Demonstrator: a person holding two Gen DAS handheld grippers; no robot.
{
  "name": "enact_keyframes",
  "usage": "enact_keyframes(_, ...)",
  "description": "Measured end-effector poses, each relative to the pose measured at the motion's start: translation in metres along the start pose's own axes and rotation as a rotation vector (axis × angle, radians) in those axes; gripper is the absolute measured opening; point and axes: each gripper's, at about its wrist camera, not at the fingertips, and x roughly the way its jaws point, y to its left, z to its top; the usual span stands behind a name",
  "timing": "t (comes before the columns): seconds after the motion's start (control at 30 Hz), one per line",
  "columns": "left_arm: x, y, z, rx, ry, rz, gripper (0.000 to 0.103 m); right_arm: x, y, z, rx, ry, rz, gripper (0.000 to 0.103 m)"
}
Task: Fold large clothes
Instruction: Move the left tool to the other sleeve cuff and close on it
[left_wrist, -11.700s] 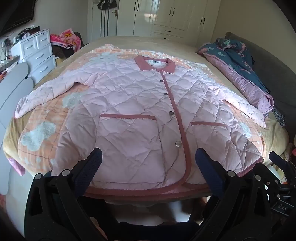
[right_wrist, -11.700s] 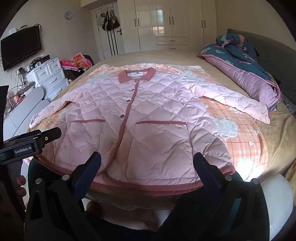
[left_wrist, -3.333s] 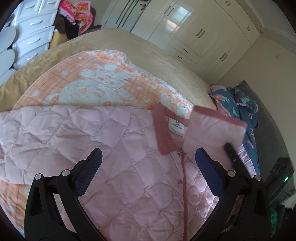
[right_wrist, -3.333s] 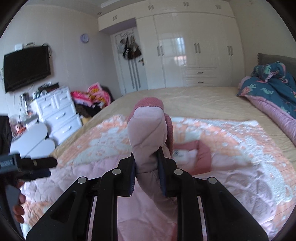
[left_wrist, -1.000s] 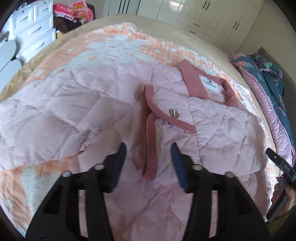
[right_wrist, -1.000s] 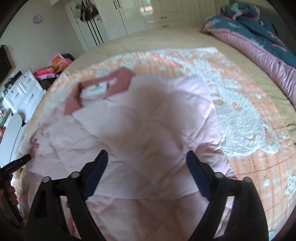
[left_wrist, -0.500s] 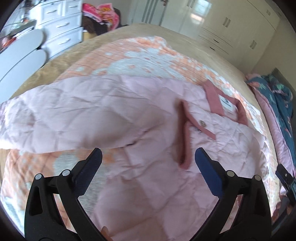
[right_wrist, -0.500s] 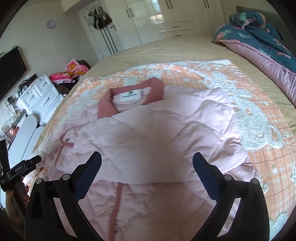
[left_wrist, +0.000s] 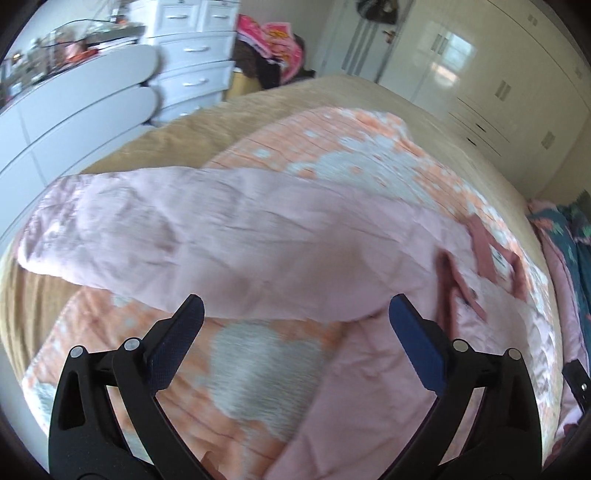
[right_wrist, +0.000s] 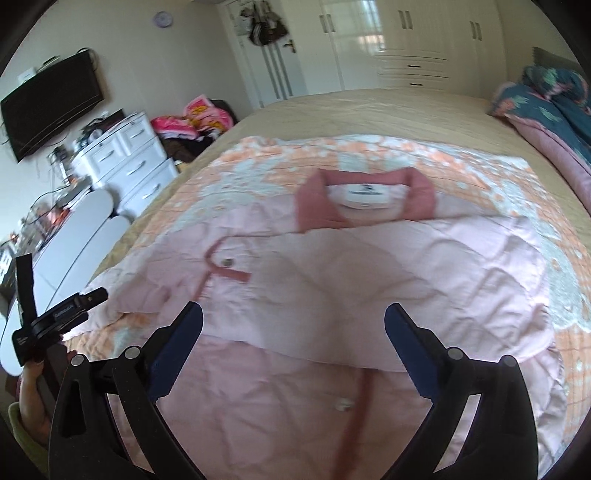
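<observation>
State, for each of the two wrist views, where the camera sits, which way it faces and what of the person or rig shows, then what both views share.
Left wrist: behind the open left claw, angled down at the jacket's spread sleeve and the white drawers.
Right wrist: behind the open right claw, facing up the bed at the collar and wardrobe; the other hand shows.
Shared: pink jacket, orange blanket.

Daylight is bright and even in both views. Glare sits on the glossy wardrobe doors (left_wrist: 480, 62) at one o'clock. Motion blur smears the pink jacket (left_wrist: 229, 251) and the bedspread (right_wrist: 388, 151). Soft shadows fall at centre. Fisheye bending and dark vignetting mark every edge.
</observation>
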Motion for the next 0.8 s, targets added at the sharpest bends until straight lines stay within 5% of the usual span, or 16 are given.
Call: enact_keyframes(0.8,-0.003,0.125,0.018,-0.311,-0.035,0.129,0.094,0.072,0.197,0.008,-0.286,0.112,0.233,0.098)
